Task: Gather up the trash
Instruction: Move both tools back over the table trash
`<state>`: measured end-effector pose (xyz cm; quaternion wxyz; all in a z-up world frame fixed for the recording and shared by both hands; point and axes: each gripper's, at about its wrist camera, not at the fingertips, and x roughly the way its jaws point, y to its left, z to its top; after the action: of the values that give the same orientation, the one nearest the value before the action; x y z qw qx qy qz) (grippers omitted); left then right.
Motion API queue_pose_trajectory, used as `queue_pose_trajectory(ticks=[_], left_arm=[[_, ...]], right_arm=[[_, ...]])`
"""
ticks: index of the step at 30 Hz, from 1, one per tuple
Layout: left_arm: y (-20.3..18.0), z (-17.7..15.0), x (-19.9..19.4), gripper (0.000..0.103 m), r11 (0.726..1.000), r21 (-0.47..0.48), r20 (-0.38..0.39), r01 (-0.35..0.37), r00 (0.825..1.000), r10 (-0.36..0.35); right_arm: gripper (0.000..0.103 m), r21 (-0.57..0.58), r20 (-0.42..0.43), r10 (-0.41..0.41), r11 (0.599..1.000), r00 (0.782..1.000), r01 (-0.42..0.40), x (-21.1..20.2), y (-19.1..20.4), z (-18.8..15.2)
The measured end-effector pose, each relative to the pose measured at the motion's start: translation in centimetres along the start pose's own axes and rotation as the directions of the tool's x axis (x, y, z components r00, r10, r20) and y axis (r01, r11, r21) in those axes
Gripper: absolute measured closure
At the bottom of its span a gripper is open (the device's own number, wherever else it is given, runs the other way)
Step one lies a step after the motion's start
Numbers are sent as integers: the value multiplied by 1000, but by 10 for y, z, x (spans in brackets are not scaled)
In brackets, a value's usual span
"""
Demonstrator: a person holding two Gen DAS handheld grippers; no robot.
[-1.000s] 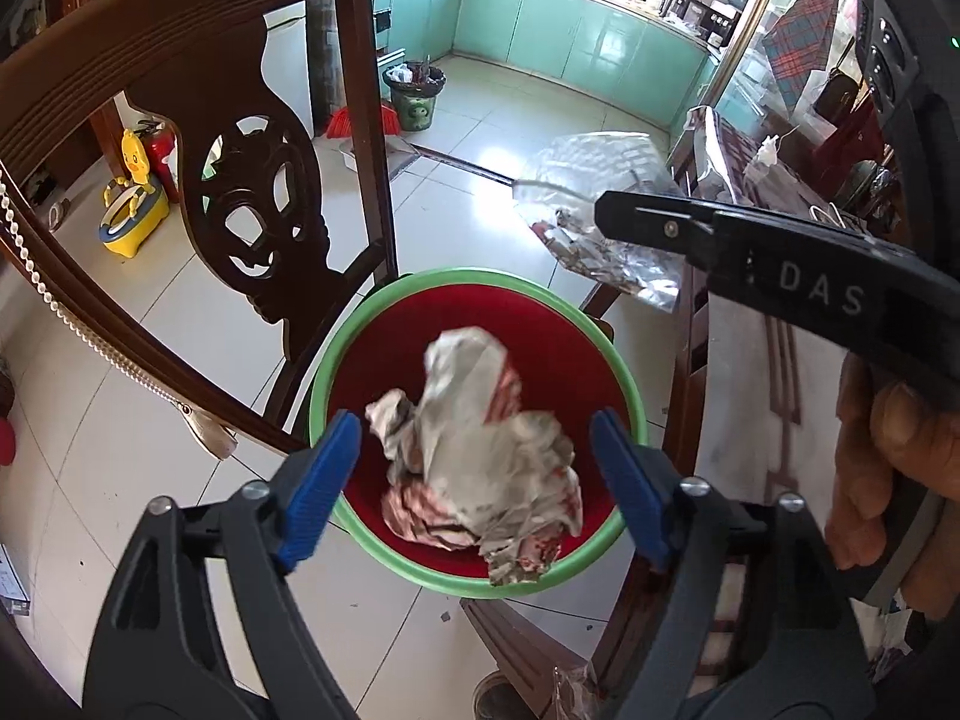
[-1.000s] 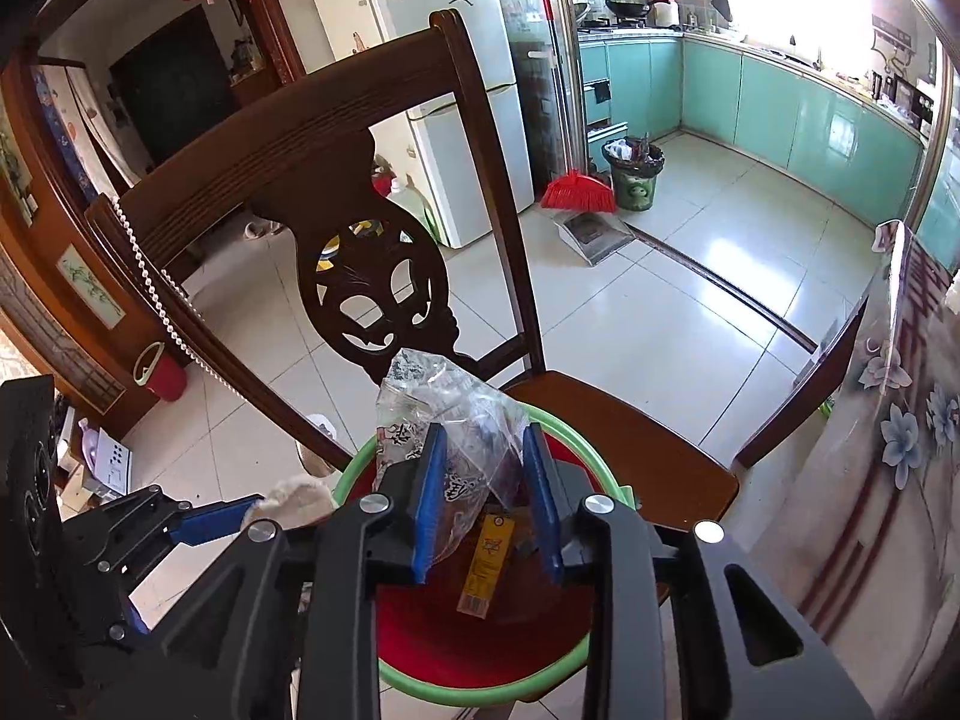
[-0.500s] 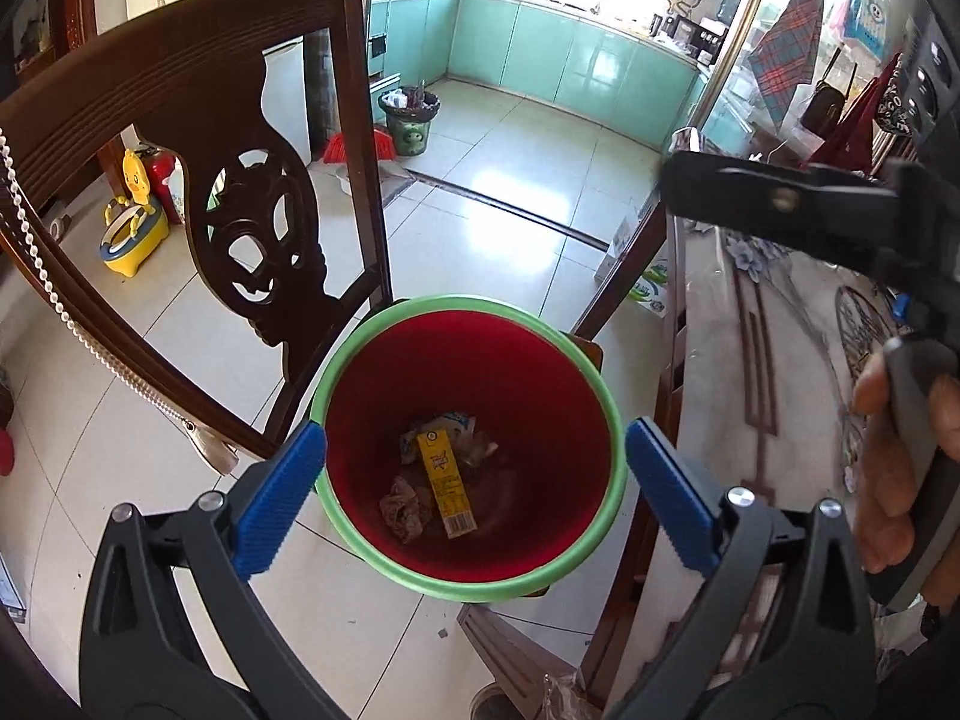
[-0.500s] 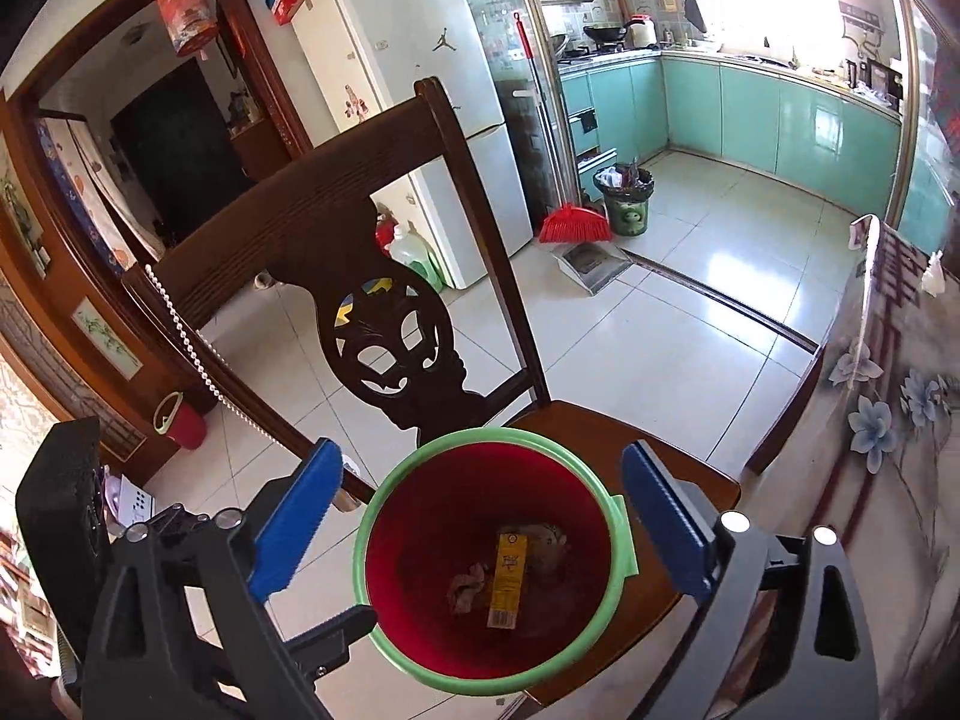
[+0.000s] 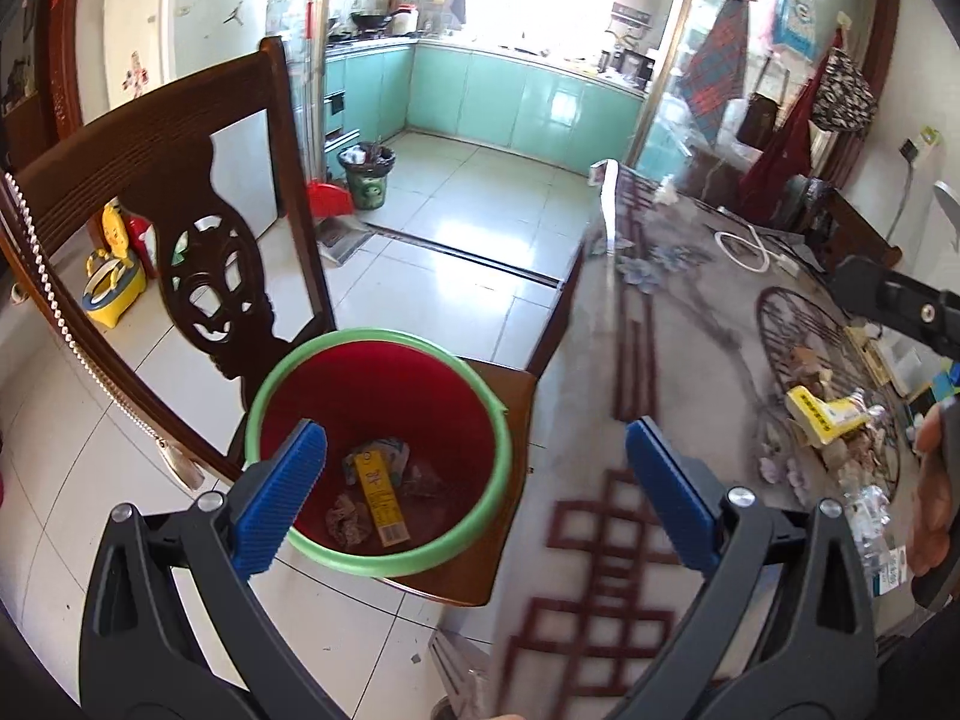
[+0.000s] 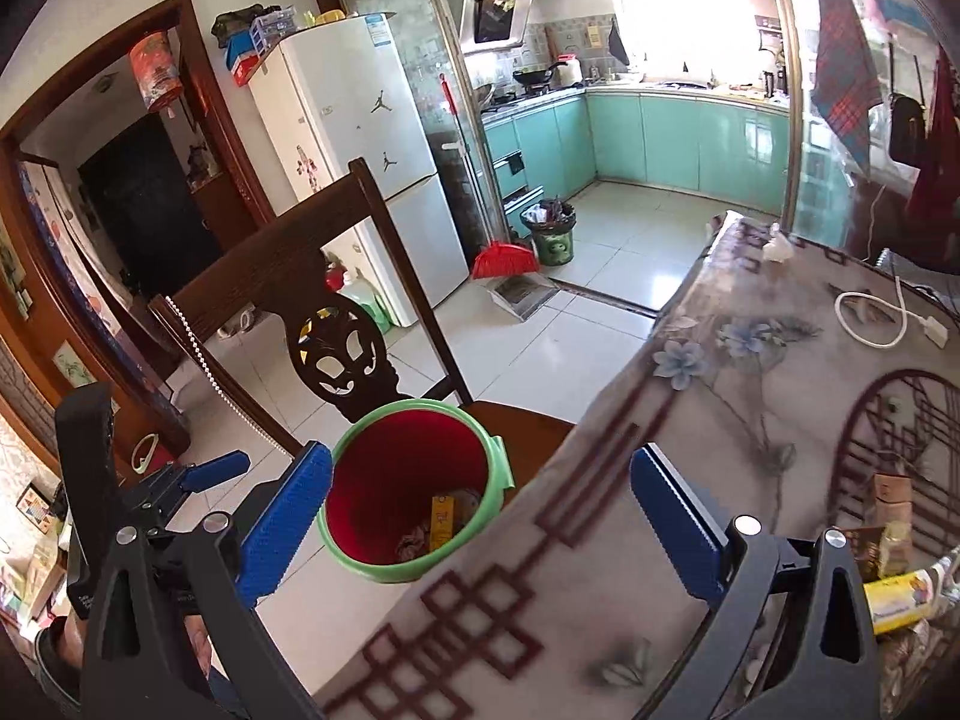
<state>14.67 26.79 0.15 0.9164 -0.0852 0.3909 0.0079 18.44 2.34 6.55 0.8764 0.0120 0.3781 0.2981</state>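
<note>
Both claws stand wide apart with nothing between their blue pads: the left claw (image 5: 474, 495) hangs over the near rim of the red bucket (image 5: 384, 384), and the right claw (image 6: 480, 531) spans the gap between that bucket and the tabletop (image 6: 750, 420) edge. Inside the bucket lie crumpled wrappers and a yellow packet (image 5: 379, 495) flat on the bottom. The bucket, green-rimmed, sits on the seat of a dark wooden chair (image 5: 162, 180), just beside the tabletop. To the right of the bucket, on the flowered cloth, a heap of remaining trash (image 5: 831, 420) shows a yellow carton among scraps. Farther from the bucket on the cloth lies a coiled white cable (image 6: 882, 315). Beyond the chair stand a red dustpan (image 6: 504, 258) and a green bin (image 6: 552, 237).
</note>
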Motion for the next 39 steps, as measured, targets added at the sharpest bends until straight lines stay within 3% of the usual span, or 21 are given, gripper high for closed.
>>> queue_pose_trajectory(ticks=[10,18,25,30,39], left_arm=[[-106,-22,-26,5,978,156,-16,141,990,-140],[-194,-49,-23,5,923,281,-96,261,965,-243],[-268,-81,-10,5,867,343,-202,360,930,-307],[-318,-100,11,5,842,360,-277,401,908,-314],[-362,-123,50,5,832,433,-348,346,916,-200]], right_arm=[[7,66,42,-177,982,983,174,-113,-95,-52],[7,162,22,-316,937,948,309,-172,-169,-111],[7,238,-2,-395,892,919,384,-204,-218,-161],[7,305,-30,-414,863,910,403,-212,-247,-188],[7,317,-23,-388,871,921,375,-223,-251,-198]])
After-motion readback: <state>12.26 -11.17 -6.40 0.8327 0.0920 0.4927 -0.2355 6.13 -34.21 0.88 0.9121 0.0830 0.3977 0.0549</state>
